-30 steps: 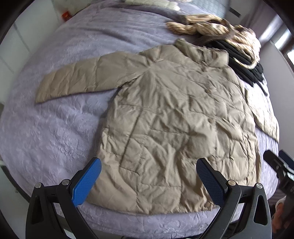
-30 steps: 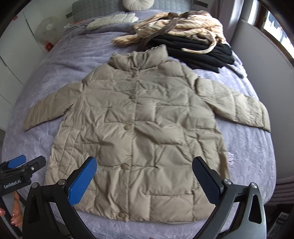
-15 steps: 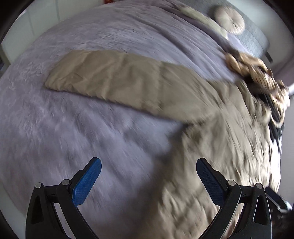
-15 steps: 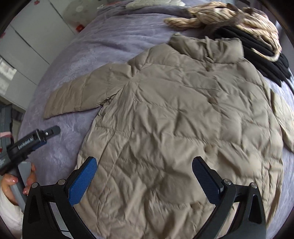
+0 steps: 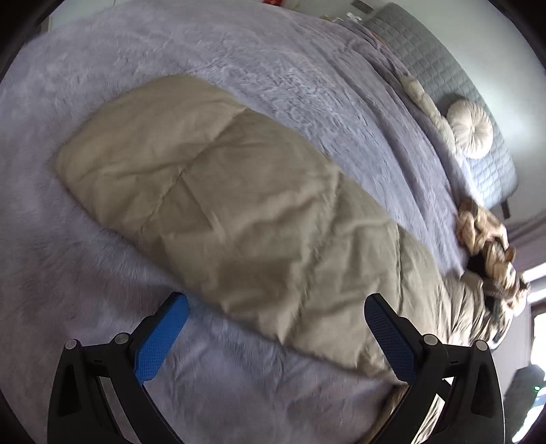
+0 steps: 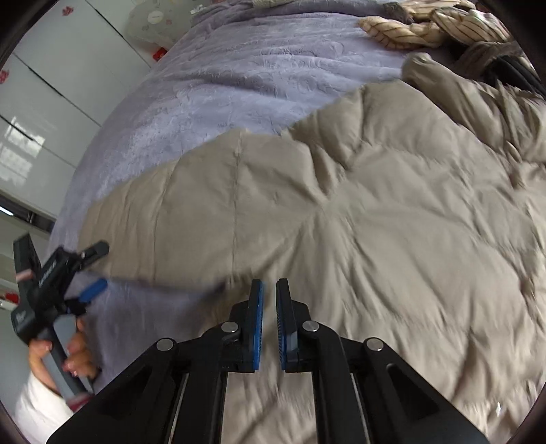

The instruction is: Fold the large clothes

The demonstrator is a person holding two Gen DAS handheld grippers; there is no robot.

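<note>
A beige quilted coat (image 6: 375,211) lies flat on the purple bedspread (image 6: 259,78). Its long sleeve (image 5: 218,191) stretches across the left wrist view, cuff toward the upper left. My left gripper (image 5: 273,302) hangs open just above the sleeve's near edge, with nothing between its blue pads (image 5: 160,336). In the right wrist view that left gripper (image 6: 97,268) shows at the left, held in a hand (image 6: 76,351), beside the sleeve end. My right gripper (image 6: 269,285) is shut, with its tips over the coat near the armpit. No fabric shows between its pads.
A striped beige garment (image 6: 433,25) and a dark garment (image 6: 512,71) are heaped at the far side by the collar. A round cream cushion (image 5: 469,128) rests against the grey headboard (image 5: 440,65). White cupboard doors (image 6: 44,112) stand left of the bed.
Both grippers have dropped closer to the coat and swung left, the left one onto the sleeve. The right gripper's jaws have gone from wide open to shut.
</note>
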